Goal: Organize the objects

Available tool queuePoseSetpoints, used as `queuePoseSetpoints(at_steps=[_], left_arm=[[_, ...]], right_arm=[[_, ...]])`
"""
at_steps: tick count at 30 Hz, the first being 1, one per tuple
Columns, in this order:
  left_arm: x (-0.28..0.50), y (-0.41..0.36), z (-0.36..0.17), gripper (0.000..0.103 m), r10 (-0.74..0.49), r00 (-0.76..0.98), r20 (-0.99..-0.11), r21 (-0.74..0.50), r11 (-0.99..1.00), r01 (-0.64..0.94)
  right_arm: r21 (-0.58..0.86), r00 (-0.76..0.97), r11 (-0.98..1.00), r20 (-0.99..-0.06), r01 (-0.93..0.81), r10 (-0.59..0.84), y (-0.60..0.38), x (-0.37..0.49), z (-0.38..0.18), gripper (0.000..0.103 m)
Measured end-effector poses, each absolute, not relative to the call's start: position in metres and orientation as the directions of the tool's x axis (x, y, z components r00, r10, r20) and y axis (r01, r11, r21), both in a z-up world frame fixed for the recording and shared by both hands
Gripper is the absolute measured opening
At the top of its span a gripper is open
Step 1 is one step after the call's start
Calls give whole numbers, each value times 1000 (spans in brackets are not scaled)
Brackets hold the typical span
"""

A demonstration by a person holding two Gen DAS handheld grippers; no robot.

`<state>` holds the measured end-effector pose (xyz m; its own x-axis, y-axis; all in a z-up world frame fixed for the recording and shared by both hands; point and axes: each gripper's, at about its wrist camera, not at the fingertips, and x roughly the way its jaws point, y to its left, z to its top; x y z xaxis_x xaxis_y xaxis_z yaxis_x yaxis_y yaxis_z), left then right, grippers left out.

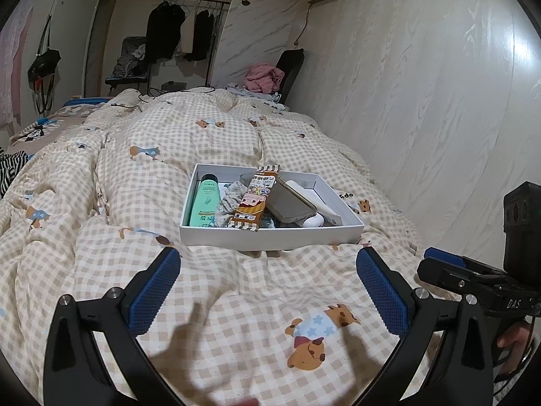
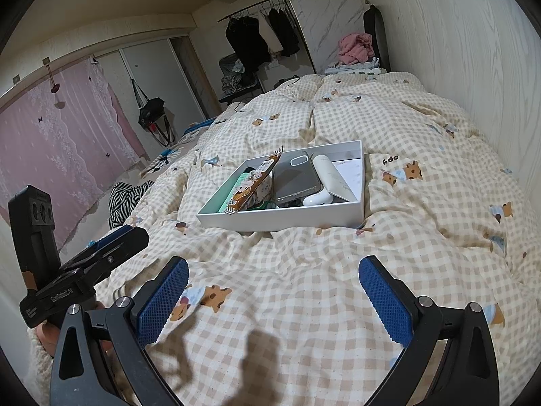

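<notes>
A white shallow box [image 1: 270, 237] [image 2: 287, 218] sits on the checked quilt ahead of both grippers. It holds a green bottle [image 1: 204, 204], a grey scrunchie [image 1: 230, 203], a brown snack packet [image 1: 253, 199] [image 2: 257, 179], a phone in a clear case [image 1: 290, 199] [image 2: 296, 177], a white tube [image 2: 329, 172] and a white earbud case [image 1: 312, 221] [image 2: 316, 199]. My left gripper [image 1: 267, 284] is open and empty, short of the box. My right gripper [image 2: 274, 287] is open and empty, also short of the box.
The quilt [image 1: 169, 155] covers a bed set against the wall [image 1: 422, 101] on the right. Pink clothes [image 1: 263, 76] lie at the far end. A clothes rack [image 1: 186, 34] and a chair stand beyond. A striped garment [image 2: 125, 199] lies at the left.
</notes>
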<state>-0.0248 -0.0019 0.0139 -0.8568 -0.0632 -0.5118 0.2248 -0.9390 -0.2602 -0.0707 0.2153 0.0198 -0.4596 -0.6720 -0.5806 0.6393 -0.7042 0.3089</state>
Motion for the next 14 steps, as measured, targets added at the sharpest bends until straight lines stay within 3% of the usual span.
queuePoseSetpoints(at_steps=[14], left_arm=[[-25,-4,13,103,-50,-858,-511,-275,-936,219]], right_arm=[[312,-456,-704,-583,638,-672,213,-68,17,103]])
